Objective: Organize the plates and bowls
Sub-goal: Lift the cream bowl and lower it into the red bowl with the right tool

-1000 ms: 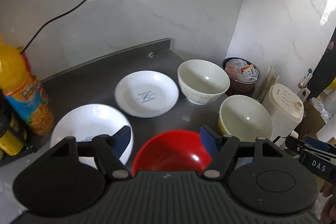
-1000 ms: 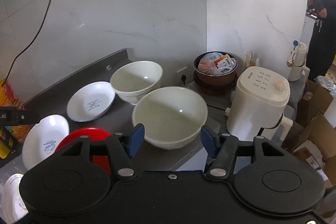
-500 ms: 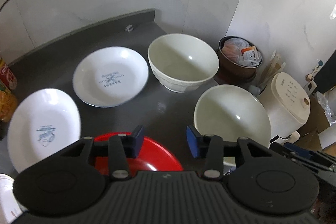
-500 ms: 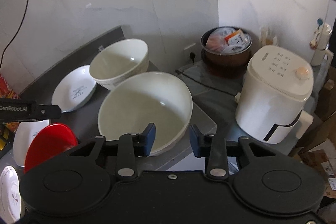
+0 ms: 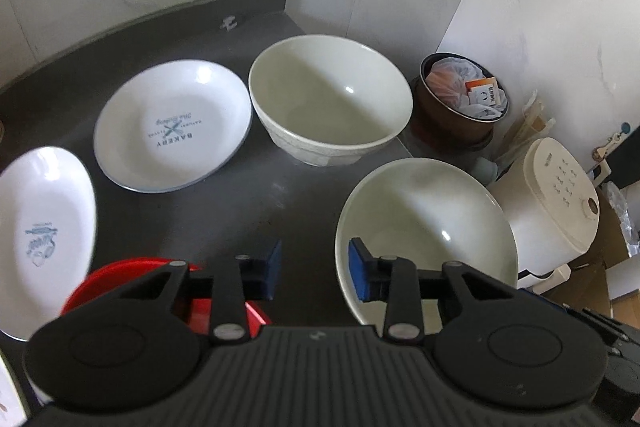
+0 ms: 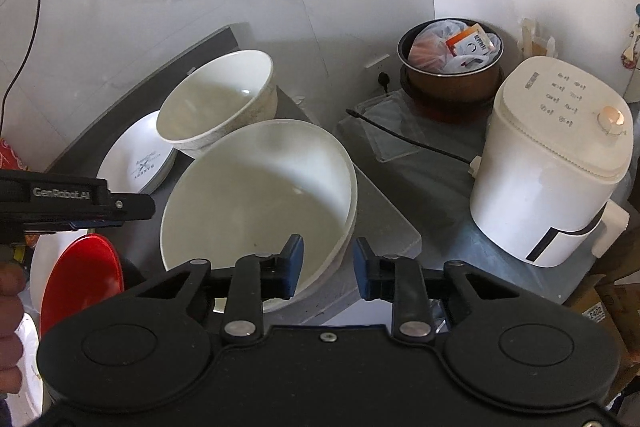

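Working left to right along the dark grey countertop [image 5: 224, 211]: an oval white plate with a faint blue print [image 5: 40, 235] is sitting at the far left edge, and a round red bowl [image 5: 120, 279] is lying just in front of it, partly hidden under your left gripper [image 5: 314, 273]. That gripper is hovering with its blue-padded jaws spread, nothing between them but bare counter; its right pad is overlapping the near rim of the wide shallow cream bowl [image 5: 424, 227]. Behind, a round white plate printed "BAKERY" [image 5: 172, 127] is resting beside a deep cream ceramic bowl [image 5: 332, 99], rims nearly touching. In the right wrist view, your right gripper [image 6: 328, 269] is straddling the near-right rim of that shallow cream bowl [image 6: 256, 195], jaws parted, left pad inside the rim and right pad outside; contact cannot be told. Further right, off the counter, a brown pot stuffed with plastic bags [image 6: 452, 67] is standing behind a white lidded appliance [image 6: 552, 163].
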